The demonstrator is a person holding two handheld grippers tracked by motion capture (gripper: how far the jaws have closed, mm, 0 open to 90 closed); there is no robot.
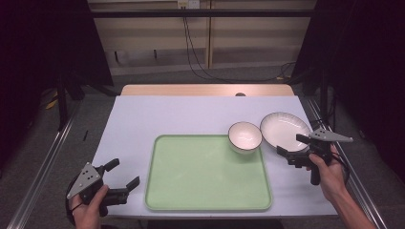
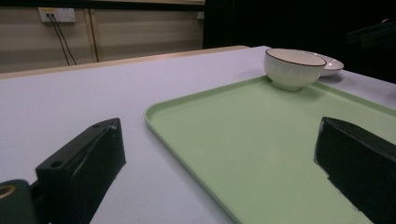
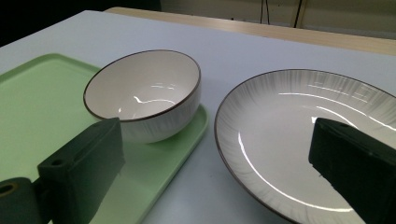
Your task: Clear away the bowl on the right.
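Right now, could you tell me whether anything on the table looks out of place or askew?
Nothing is spilled or damaged. The bowl sits upright at the far right corner of the green tray, close to its rim, and the plate lies flat on the table just beside the tray.

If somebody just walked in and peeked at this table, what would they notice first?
Probably the big light-green tray lying in the middle of the pale table, since it is the only colourful thing. Next, the white bowl sitting on the tray's far right corner, with a wide white plate right beside it on the table. Then the two black claws: the left claw open near the tray's front left corner, the right claw open at the plate's edge.
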